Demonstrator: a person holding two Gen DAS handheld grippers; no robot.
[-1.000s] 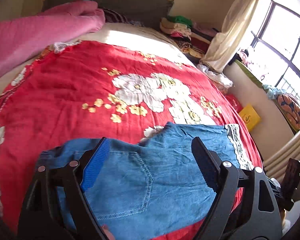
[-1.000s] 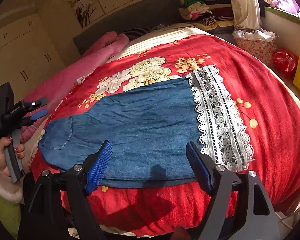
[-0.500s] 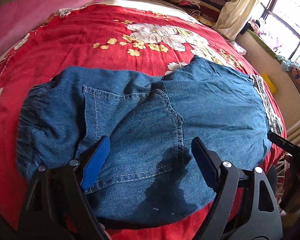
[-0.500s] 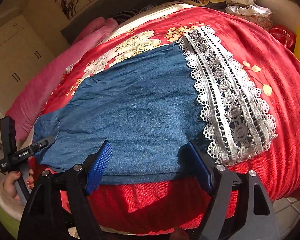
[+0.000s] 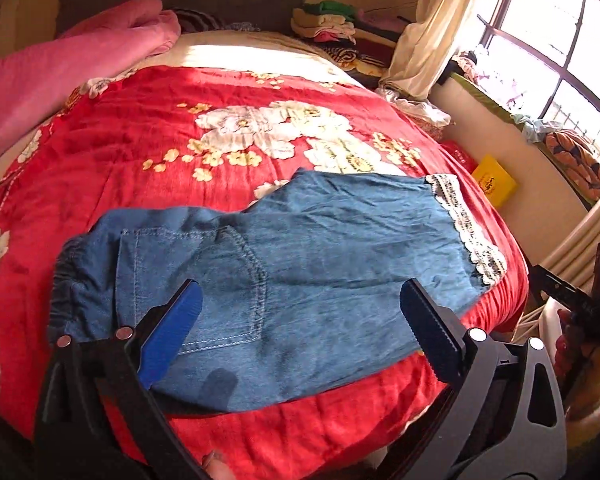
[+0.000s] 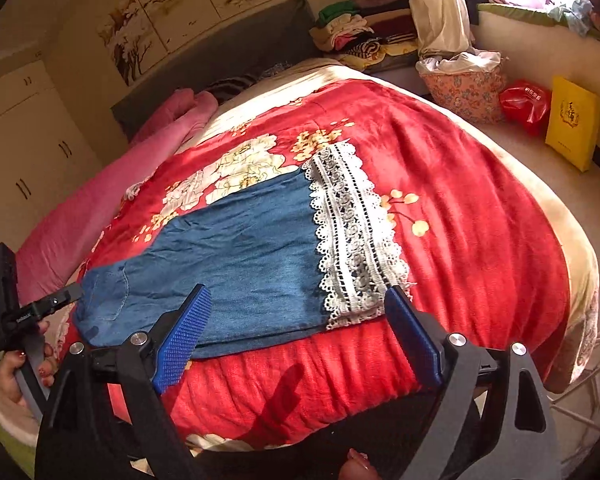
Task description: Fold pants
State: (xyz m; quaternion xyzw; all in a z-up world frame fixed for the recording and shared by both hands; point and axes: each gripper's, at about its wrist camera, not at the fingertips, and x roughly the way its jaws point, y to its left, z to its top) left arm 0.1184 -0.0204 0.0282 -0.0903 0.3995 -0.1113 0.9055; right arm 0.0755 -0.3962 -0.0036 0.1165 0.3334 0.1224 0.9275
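Blue denim pants (image 5: 300, 272) lie flat on the red flowered bedspread (image 5: 140, 152), waistband to the left and white lace cuff (image 5: 468, 232) to the right. They also show in the right wrist view (image 6: 236, 264) with the lace cuff (image 6: 356, 240). My left gripper (image 5: 300, 316) is open and empty, held above the pocket end near the front edge. My right gripper (image 6: 296, 328) is open and empty, above the cuff end near the front edge of the bed.
A pink quilt (image 5: 60, 68) lies along the bed's left side. Folded clothes (image 5: 328, 24) are stacked by the headboard. A basket (image 6: 460, 88), a red bag (image 6: 524, 104) and a yellow bag (image 6: 572, 124) stand on the floor to the right, under the window.
Both grippers dipped close over the pants half a second ago and have now pulled back and up. The pants lie as before and both grippers stay open.
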